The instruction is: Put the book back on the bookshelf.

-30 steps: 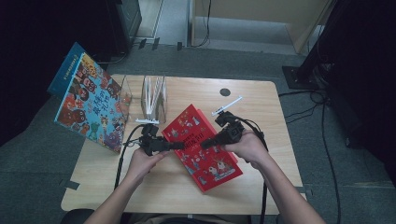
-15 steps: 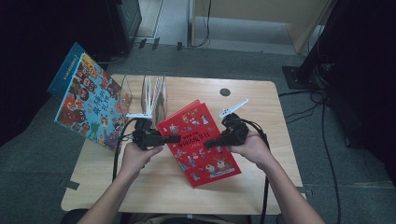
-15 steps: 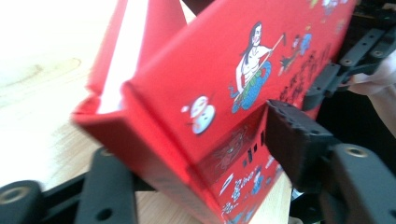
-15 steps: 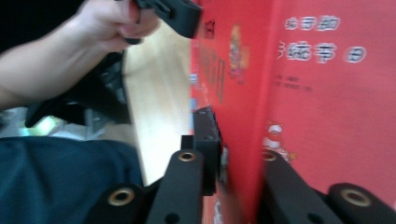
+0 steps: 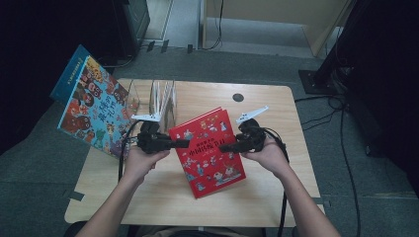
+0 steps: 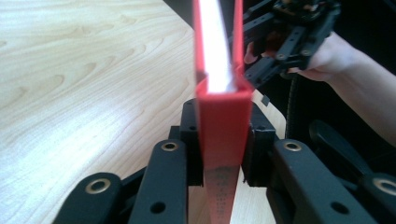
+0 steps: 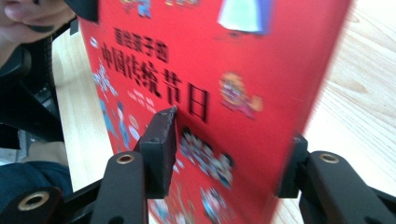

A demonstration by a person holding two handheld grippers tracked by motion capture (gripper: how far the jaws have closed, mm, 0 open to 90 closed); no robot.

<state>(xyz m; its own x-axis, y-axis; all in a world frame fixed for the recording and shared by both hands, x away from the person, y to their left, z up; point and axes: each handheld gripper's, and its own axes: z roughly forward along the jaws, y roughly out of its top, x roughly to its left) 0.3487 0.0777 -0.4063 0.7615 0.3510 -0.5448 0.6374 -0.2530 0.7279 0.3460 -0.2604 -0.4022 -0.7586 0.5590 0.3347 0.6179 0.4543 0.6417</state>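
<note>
Red book, titled 中国传统节日, clamped in left gripper fingers; right gripper fingers just opening around it.

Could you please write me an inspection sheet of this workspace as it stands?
Surface: wooden table, round hole at the far edge.
Job's things: red book, tilted, between the two tools.
Clutter: clear rack; blue book leaning at the left edge.
Grippers: left tool clamped on the red book's spine, jaws just closing; right tool at the opposite edge, jaws just opening, pads look apart from the cover.
Cables: black, trailing from both tools.
Surroundings: grey floor, dark gear.
</note>
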